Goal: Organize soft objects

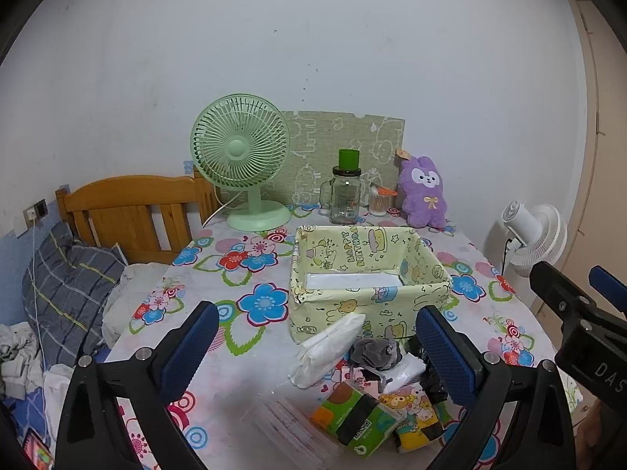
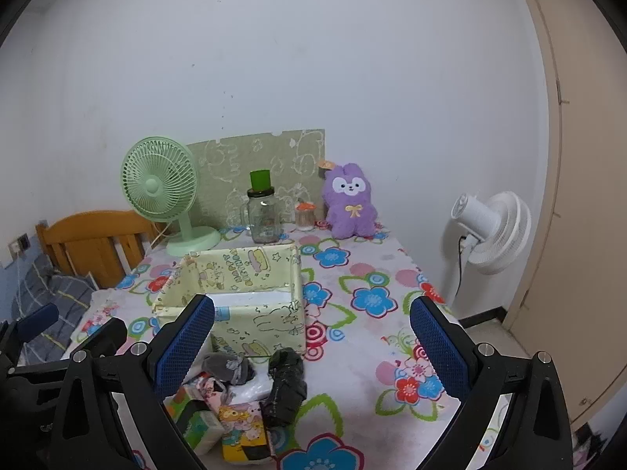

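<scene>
Left gripper [image 1: 317,348]: jaws spread wide, nothing between the blue pads [image 1: 191,342]. It hangs above the near part of the table, pointed at the pile of soft items. Right gripper [image 2: 312,337]: jaws equally wide, holding nothing, held level over the near right part of the table; its body also shows at the right edge of the left wrist view.

Pile, at the near edge of the floral tablecloth [image 1: 235,278]: white folded pack [image 1: 327,348] leaning toward the front wall of the box; grey sock bundle [image 1: 374,352] just beside it, resting on a white plastic pack; black crumpled bag [image 2: 285,385] on the pile's right side; green tissue packet [image 1: 354,417] and yellow cartoon tissue packet [image 2: 245,429] nearest the cameras, touching each other.

Fabric storage box [image 1: 429,293]: yellow, cartoon print, open top, upright, directly behind the pile. A white flat insert shows on its floor.

Open room: bare tablecloth lies left of the pile and box, and a broad bare stretch lies right of the box out to the table's right edge.

Back row along the wall: green desk fan [image 1: 240,149], glass jar [image 1: 345,196] with green lid, cotton swab container [image 1: 379,200], purple plush toy [image 1: 424,192]. White floor fan [image 2: 491,231] stands off the table's right edge; wooden headboard [image 1: 129,211] and bedding off the left.
</scene>
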